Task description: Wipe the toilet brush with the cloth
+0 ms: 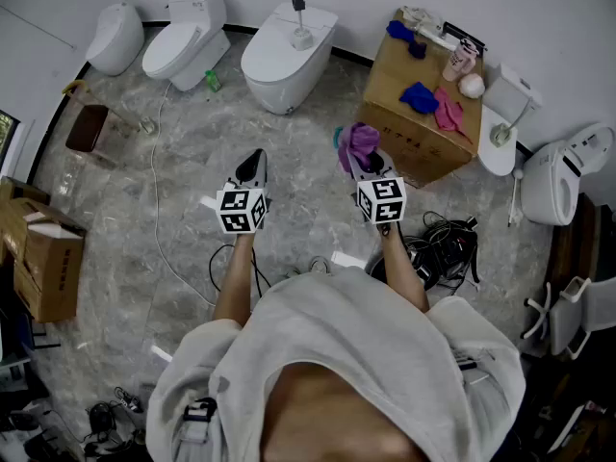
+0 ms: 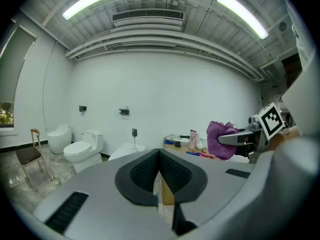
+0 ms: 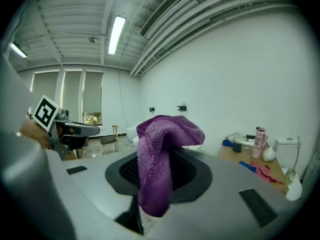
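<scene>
**Cloth Gripped, Brush Not Yet Reached**

The purple cloth was held pinched in the right gripper. Its fingers were closed on a fold, so that a loose lobe was left bunched above and ahead of them. This was judged a useful hold, since a soft pad of fabric would be presented first to whatever was wiped. The left gripper was carried empty, its fingers pressed together with nothing between them. It was judged to be left free for steadying or lifting the brush. Both grippers were held side by side and apart, in front of the person, above the marble floor.

What was taken to be the toilet brush was seen standing upright in a small holder on top of the middle toilet, toward its wall end. It was well ahead of both grippers and untouched, so the wiping was judged not begun.

Open floor lay between the person and that toilet, and a straight approach seemed unobstructed. On the right, a cardboard box loaded with blue and pink cloths stood close beside the toilet, so its near corner would need to be cleared by the right gripper. A tangle of cables lay on the floor at the person's right, and a thin white cord trailed at the left. Both were judged trip hazards. The brush holder looked light, so a careless nudge might tip it off the toilet.
</scene>
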Tool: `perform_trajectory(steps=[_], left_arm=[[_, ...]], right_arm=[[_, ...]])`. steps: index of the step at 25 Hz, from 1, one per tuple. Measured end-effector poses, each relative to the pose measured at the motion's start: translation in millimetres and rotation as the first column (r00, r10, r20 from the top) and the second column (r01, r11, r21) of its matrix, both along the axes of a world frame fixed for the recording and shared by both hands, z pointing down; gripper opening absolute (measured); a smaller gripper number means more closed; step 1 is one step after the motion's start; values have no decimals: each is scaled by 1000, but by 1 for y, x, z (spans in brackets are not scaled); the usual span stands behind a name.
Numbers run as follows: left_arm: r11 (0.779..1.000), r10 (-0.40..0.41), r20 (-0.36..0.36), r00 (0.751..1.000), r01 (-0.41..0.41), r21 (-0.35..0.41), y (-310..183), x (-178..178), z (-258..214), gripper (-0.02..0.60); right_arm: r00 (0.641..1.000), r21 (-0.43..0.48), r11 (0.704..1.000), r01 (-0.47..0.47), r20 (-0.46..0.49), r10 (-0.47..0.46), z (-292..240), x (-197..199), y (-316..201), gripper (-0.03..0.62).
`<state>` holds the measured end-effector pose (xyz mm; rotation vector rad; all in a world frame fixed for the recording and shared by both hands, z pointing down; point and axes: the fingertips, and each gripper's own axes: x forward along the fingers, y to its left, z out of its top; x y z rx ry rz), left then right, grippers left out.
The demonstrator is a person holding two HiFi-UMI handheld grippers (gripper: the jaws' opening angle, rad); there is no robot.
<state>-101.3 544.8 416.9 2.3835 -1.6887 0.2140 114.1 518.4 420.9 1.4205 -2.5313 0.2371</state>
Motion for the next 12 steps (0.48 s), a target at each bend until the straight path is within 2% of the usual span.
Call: perform_trajectory(steps=[12], left_arm=[[1000,-7,7,1000,7,7,-6,7,-3,20]], right_arm=[[1000,9,1000,12,1,-12,-1,6,-5,123]])
